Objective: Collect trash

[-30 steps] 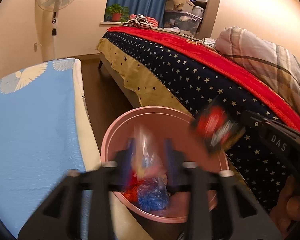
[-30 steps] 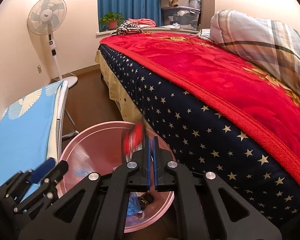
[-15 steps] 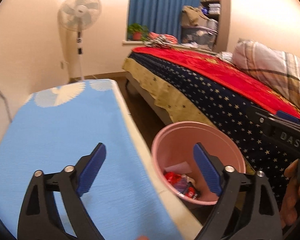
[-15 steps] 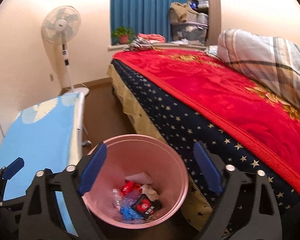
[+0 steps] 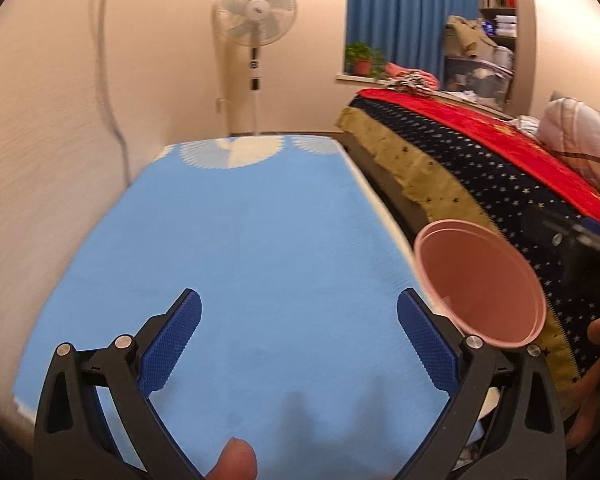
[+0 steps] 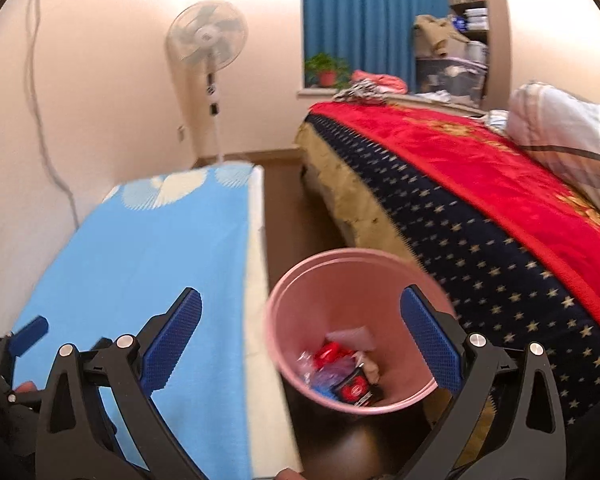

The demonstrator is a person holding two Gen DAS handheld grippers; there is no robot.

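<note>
Inside the pink bin (image 6: 352, 336), beside the bed (image 6: 480, 216), light crinkly wrappers (image 6: 340, 376) are seen, best pinched by loose edges. Both the left claw (image 5: 298, 344) and right claw (image 6: 300, 344) are spread, nothing held.

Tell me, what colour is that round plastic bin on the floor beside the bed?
The round plastic bin is pink, clearest in the right wrist view.

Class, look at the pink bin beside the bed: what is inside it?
In the right wrist view, the pink bin holds a heap of trash: red wrappers, clear and blue plastic, a pale scrap. Anything beneath the heap is covered. The left wrist view shows only its inner wall.
</note>
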